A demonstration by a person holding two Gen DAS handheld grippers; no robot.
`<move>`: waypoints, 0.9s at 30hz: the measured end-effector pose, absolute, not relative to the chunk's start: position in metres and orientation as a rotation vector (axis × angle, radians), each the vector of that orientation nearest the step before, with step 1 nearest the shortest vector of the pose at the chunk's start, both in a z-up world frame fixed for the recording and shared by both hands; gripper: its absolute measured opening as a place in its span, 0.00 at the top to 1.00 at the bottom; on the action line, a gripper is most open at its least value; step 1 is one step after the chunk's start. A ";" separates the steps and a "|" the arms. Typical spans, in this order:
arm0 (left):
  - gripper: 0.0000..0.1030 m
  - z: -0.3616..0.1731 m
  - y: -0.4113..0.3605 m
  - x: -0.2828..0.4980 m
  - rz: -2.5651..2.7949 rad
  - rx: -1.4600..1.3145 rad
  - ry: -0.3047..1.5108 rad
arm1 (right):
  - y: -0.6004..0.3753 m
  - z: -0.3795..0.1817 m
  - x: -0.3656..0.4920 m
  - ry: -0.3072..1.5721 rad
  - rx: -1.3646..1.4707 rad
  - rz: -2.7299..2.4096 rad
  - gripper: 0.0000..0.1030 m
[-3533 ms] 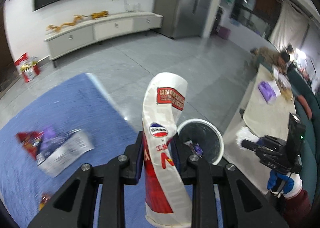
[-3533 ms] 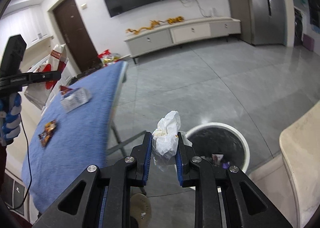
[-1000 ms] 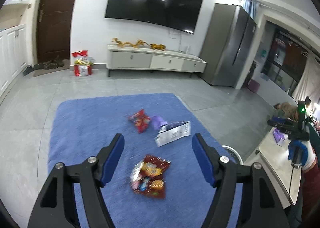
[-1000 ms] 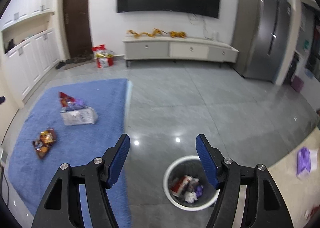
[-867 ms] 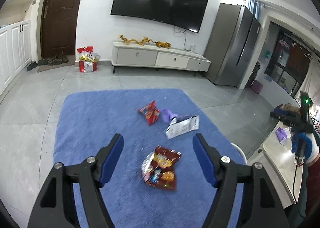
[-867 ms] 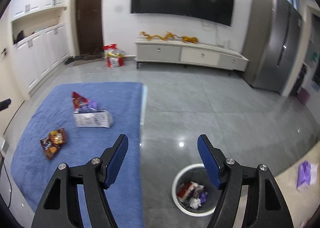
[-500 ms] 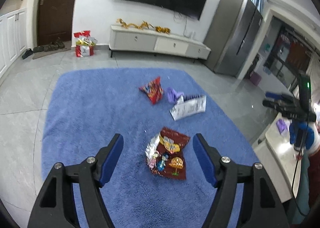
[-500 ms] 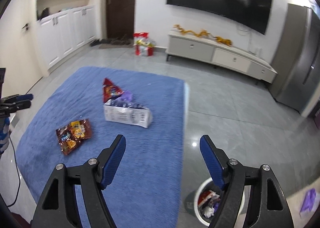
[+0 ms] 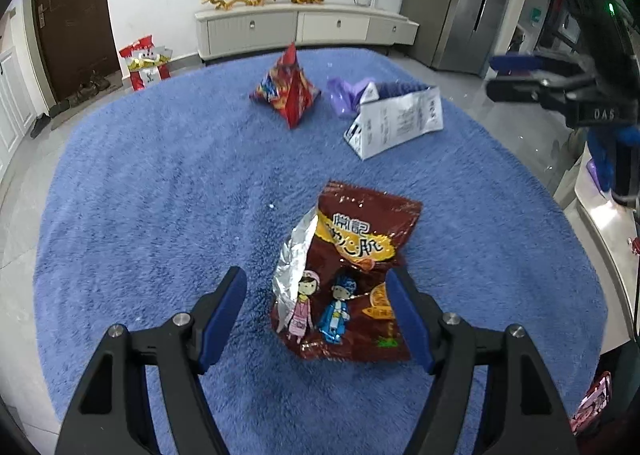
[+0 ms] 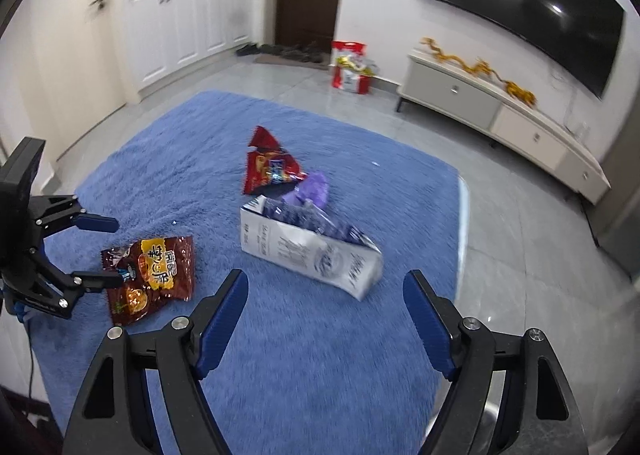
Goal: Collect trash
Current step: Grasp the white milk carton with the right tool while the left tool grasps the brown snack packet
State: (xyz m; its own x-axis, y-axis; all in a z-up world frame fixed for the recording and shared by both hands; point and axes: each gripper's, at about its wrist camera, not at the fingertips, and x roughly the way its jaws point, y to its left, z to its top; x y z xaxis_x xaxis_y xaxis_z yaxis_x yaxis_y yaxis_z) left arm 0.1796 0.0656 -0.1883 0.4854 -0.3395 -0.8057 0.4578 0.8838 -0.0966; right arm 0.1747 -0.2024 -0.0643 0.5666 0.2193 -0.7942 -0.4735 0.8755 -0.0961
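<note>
Both jaws gape, empty: left gripper [image 9: 316,295] straddles the brown foil snack bag [image 9: 348,271] on the fuzzy blue cloth surface [image 9: 160,183]; right gripper [image 10: 324,295] faces the flattened white carton [image 10: 312,251]. Grey tiled floor [image 10: 520,223] surrounds.

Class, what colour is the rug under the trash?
Blue rug, clearest in the left wrist view.

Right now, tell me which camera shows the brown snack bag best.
Left wrist view: the brown snack bag lies large and sharp between the open left gripper fingers. The right wrist view shows it smaller, off to the left, partly behind the left gripper.
</note>
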 end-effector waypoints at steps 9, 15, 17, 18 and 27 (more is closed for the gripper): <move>0.31 -0.208 0.054 0.185 -0.571 0.087 1.007 | -0.162 -0.092 0.218 0.908 -0.470 0.548 0.17; 0.43 -0.207 0.057 0.193 -0.552 0.039 1.014 | -0.160 -0.115 0.238 0.976 -0.541 0.567 0.16; 0.52 -0.204 0.058 0.197 -0.535 0.050 1.009 | -0.162 -0.121 0.244 0.994 -0.537 0.558 0.17; 0.54 -0.203 0.057 0.198 -0.530 0.050 1.008 | -0.163 -0.123 0.246 0.999 -0.538 0.555 0.18; 0.94 -0.205 0.056 0.197 -0.535 -0.009 1.024 | -0.167 -0.120 0.226 1.007 -0.526 0.560 0.50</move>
